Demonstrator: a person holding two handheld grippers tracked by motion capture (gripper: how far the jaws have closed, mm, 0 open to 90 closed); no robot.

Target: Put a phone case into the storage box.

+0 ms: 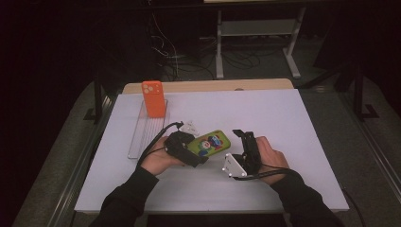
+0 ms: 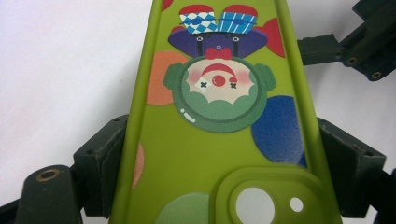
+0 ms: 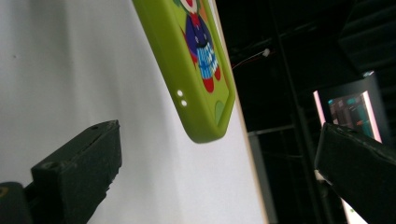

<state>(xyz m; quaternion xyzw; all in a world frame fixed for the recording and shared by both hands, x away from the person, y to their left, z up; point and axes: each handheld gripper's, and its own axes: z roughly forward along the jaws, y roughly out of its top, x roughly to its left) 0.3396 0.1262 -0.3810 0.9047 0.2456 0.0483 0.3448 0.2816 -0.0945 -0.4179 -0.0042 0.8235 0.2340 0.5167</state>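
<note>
A green phone case [image 1: 210, 143] printed with a clown lies low over the white table at its middle. My left gripper [image 1: 191, 150] is shut on its near end. In the left gripper view the two pads press the long edges of the case [image 2: 219, 140], just past its camera cut-out, with the left gripper [image 2: 223, 156] straddling it. My right gripper [image 1: 244, 136] stands open just right of the case's far end, apart from it. In the right gripper view the case [image 3: 187, 70] hangs ahead of the wide-spread jaws of the right gripper [image 3: 219, 163], with nothing between them.
An orange phone [image 1: 153, 98] stands upright at the far end of a clear slotted rack [image 1: 139, 137] at the table's back left. The white table top [image 1: 265, 113] ends at a wooden strip behind. Beyond it are a dark floor, cables and a metal stand.
</note>
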